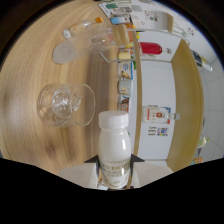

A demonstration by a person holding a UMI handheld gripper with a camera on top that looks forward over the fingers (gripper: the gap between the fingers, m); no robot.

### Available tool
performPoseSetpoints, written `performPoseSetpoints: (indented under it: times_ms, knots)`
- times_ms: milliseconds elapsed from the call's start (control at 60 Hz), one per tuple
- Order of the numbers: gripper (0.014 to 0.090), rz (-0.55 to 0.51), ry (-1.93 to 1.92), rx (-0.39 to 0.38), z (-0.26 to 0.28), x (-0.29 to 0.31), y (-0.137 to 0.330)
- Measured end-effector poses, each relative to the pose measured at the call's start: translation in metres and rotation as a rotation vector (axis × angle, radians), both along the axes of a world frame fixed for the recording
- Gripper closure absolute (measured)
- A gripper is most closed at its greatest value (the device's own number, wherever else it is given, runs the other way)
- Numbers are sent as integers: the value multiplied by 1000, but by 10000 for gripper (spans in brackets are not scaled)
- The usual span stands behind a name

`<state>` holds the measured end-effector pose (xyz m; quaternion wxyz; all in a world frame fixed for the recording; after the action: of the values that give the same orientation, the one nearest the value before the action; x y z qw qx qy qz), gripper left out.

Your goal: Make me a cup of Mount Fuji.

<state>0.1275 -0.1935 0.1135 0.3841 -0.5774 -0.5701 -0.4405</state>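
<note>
The lower part of the view is blacked out, so most of the gripper [114, 176] is hidden; only pale upper portions of its two fingers show, one on each side of a white bottle [114, 147]. The jaws are clamped on that bottle, pressing its lower body from both sides. The bottle's base is cut off by the dark area, and its label carries lettering too blurred to read. Its white cap is on.

Count: one white bottle, held. Two clear glass vessels on the wooden surface [30, 90]. The nearer glass [67, 104] sits just beyond the bottle and to one side, its mouth turned toward the camera; whether anything is inside cannot be made out through the reflections. The farther glass item [85, 39] lies well beyond it; it appears to have a spout or a lid piece, but its outline is too distorted to tell.

Past the edge of the surface stands a white shelving unit with wooden frames [165, 90]. On it are one red object [151, 48] and several small boxes and packets, not countable. The whole scene appears tilted sideways.
</note>
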Motion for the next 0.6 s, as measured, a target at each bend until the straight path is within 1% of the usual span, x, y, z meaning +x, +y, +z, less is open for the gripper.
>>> performPoseSetpoints:
  times_ms: [233, 433, 600]
  knots:
    - [567, 52, -282, 9, 8, 2, 8]
    - [568, 93, -354, 26, 13, -9, 9]
    - [566, 82, -293, 36, 18, -12, 5]
